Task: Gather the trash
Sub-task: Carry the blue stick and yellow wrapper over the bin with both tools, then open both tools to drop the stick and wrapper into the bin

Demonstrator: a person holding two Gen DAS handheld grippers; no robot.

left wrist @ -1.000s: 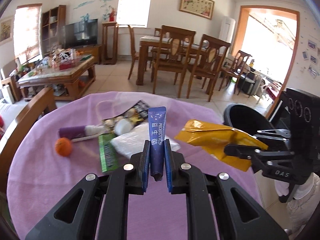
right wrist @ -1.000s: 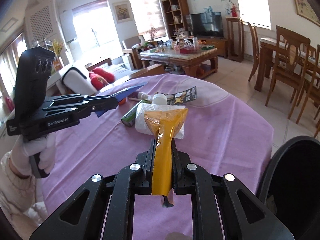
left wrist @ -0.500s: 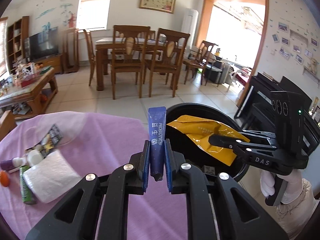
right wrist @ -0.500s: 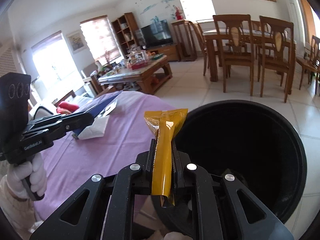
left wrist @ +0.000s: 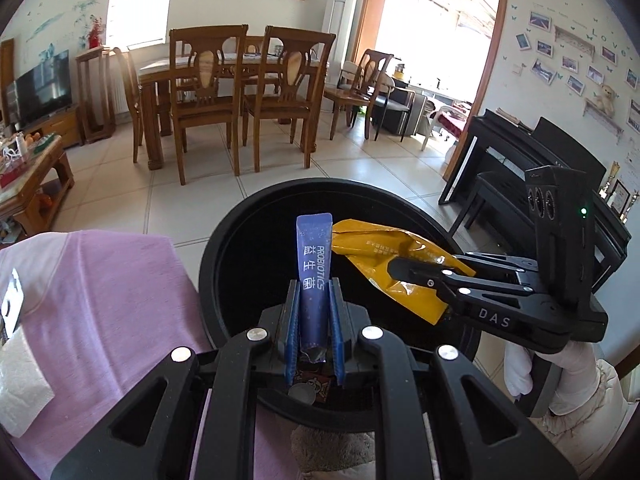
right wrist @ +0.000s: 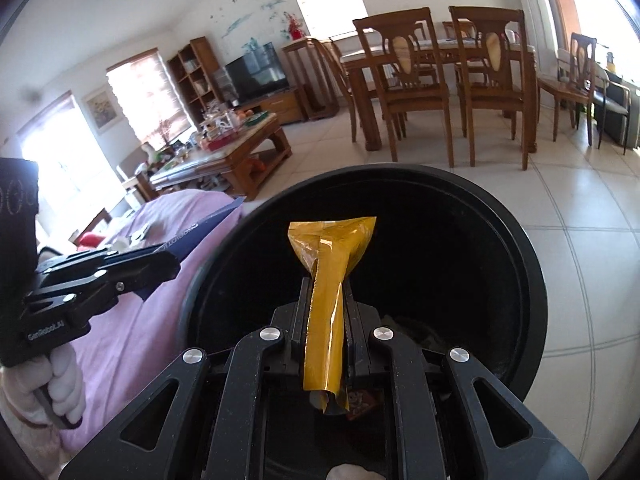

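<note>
My left gripper [left wrist: 314, 288] is shut on a blue probiotics sachet [left wrist: 314, 260], held upright over the open black trash bin [left wrist: 240, 224]. My right gripper [right wrist: 327, 292] is shut on a yellow foil wrapper [right wrist: 328, 248], also over the bin [right wrist: 500, 216]. In the left wrist view the right gripper [left wrist: 400, 270] comes in from the right with the yellow wrapper [left wrist: 384, 252] above the bin's mouth. In the right wrist view the left gripper [right wrist: 172, 266] is at the left, at the bin's rim, with the blue sachet [right wrist: 208, 226]. Some trash lies at the bin's bottom.
The table with a purple cloth [left wrist: 100, 300] is left of the bin, with a white tissue [left wrist: 20, 384] on it. Dining chairs and table [left wrist: 224, 76] stand behind on tiled floor. A black piano [left wrist: 520, 168] is at the right.
Both grippers have swung from over the purple table to over the black bin, still holding the sachet and the wrapper. The bin now fills the middle of both views.
</note>
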